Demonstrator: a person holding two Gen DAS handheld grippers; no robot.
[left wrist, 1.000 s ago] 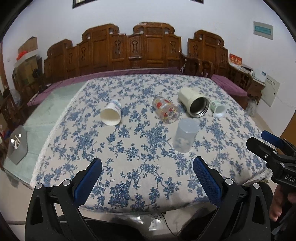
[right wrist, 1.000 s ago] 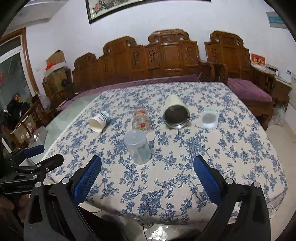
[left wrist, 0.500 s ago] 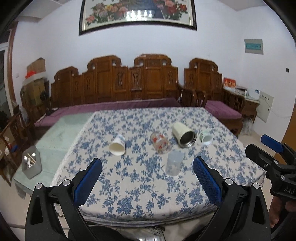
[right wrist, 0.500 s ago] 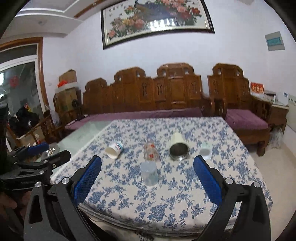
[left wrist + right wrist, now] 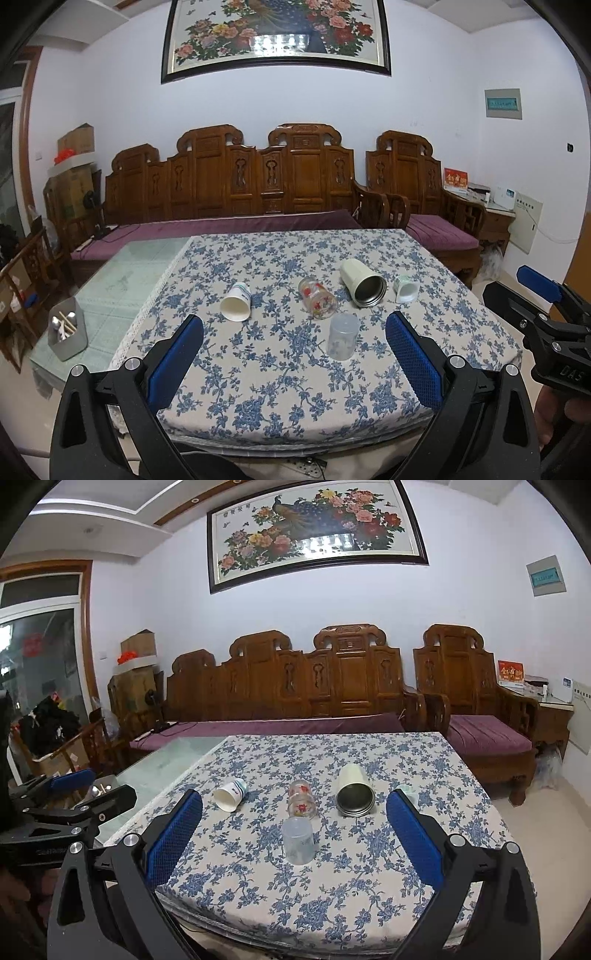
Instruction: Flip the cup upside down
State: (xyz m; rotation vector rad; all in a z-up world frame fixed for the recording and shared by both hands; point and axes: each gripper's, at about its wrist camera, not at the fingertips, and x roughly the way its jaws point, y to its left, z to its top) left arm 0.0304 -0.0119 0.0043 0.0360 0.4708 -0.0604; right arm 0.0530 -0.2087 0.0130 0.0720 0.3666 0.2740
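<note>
A translucent plastic cup stands mouth down near the front of the floral tablecloth; it also shows in the right wrist view. Behind it lie on their sides a white paper cup, a flowered glass, a cream steel-lined tumbler and a small white cup. My left gripper is open and empty, held back from the table's front edge. My right gripper is open and empty too, off the front edge.
A grey holder with utensils stands on the bare glass part of the table at left. Carved wooden benches with purple cushions line the wall behind. The right gripper shows at the left view's right edge.
Both grippers have pulled back and tilted up away from the table, so the cups look smaller and farther. The cups have not moved. Both grippers stay open.
</note>
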